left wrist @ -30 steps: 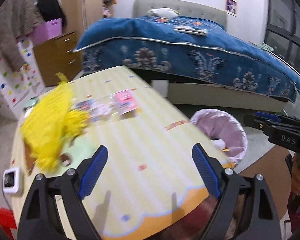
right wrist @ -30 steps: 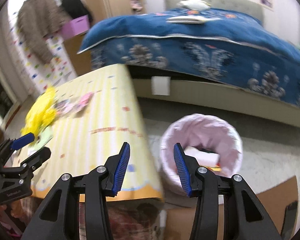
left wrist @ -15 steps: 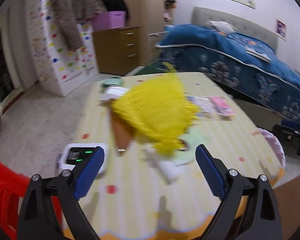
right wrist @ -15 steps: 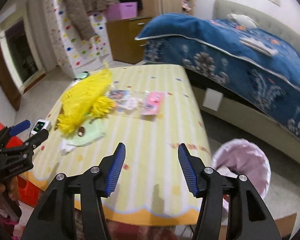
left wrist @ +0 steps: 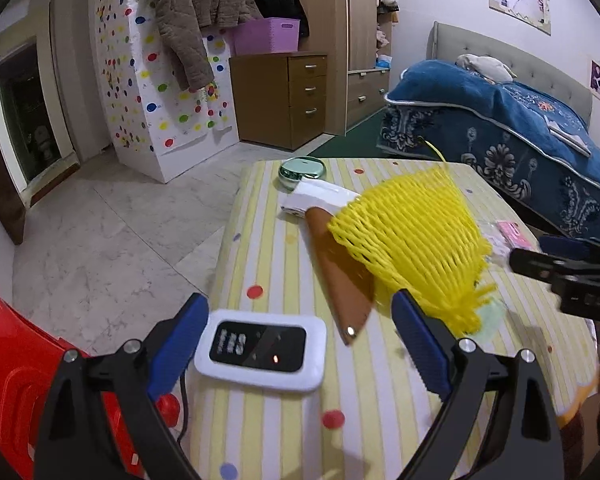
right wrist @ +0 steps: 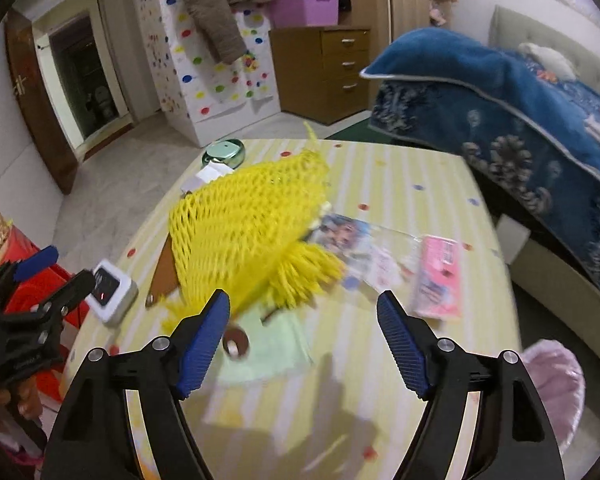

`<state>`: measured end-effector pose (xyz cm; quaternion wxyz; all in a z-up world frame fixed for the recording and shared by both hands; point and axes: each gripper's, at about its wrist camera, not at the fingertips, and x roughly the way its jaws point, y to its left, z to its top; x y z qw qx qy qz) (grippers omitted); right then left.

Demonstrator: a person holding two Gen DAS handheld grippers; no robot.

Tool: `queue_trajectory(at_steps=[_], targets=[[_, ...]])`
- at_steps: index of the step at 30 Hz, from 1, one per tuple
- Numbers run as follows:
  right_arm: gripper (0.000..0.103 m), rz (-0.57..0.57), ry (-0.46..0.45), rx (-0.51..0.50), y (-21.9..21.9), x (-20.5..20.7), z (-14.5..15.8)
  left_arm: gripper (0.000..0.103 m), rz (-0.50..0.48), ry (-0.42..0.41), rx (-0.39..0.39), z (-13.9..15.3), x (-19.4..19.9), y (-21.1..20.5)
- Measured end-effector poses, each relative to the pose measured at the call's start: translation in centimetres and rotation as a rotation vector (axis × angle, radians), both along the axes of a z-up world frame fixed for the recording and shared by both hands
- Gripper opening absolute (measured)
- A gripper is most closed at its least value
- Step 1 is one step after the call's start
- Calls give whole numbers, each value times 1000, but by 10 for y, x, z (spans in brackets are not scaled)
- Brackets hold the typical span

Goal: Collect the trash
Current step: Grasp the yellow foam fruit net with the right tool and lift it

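Both views have swung off the bed side toward the dresser end of the room; a second ago the bin sat ahead of the right tongs, now only its rim shows at that view's lower right. Right tongs (right wrist: pixel 303 340) have just been opening, nothing between the pads, jaws wide. Left tongs (left wrist: pixel 296 350) also spread wide and empty, with the white device (left wrist: pixel 261 354) lying on the table between the pads, untouched.

Table (left wrist: pixel 380 420) has a yellow-striped cloth with coloured dots. Landmark is the yellow net (right wrist: pixel 240 232), mid-table:
- brown leather piece (left wrist: pixel 340 276) tucked under its edge, toward the white device
- white box (left wrist: pixel 320 196) and round green tin (left wrist: pixel 302 168) behind it, at the far table edge
- clear wrapper with pink packet (right wrist: pixel 436 276) just beside it, on the bed side
- pale green paper (right wrist: pixel 272 344) and a small brown round item (right wrist: pixel 236 342) just in front of it, near the right tongs

Pink-lined bin (right wrist: pixel 556 384) stands on the floor off the table's corner, well apart from the net.

Room: marble-look floor, blue bed (left wrist: pixel 520 136), wooden dresser (left wrist: pixel 296 96) with a purple basket on top, dotted white panel with coats hanging over it. Red plastic item (left wrist: pixel 12 380) beside the table at the left tongs' side.
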<state>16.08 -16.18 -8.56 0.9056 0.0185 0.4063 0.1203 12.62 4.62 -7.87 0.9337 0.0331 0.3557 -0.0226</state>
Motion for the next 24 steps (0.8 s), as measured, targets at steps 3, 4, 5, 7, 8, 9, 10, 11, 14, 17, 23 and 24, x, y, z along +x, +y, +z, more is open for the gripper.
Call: queue_trajectory(at_steps=[3,4,5,7,8,9,10,11,14,17,23,24], targets=[[76,14,2,18,9,23,-6,90,10,1,-4,-1,8,2],[76,22,0,18,12,30,-8,90,13,4,-8,-1,11,4],[76,29,-2,12,15,37,-10,90,16,8,-12,-2,13,5],[76,45,17,2,19,50,-19,90,21,14,-12,-4,16,7],[76,53,36,1,19,55,-25,90,22,16,-10,-6,16,7],[76,67,63,2,20,59,-32,90,22,19,-9,-7,17,8],[76,79,86,0,21,61,-38,90,22,23,-8,-8,16,8],[74,87,98,-3,22,61,-42,90,24,26,-6,-10,16,8],[56,109,76,-8,24,53,-42,90,30,39,-8,-13,16,9],[34,123,52,4,27,45,-32,90,33,43,-13,-13,15,11],[26,135,-61,38,18,13,15,90,30,39,-9,-7,4,10],[26,128,-78,48,14,9,22,90,30,40,-8,-7,4,10]])
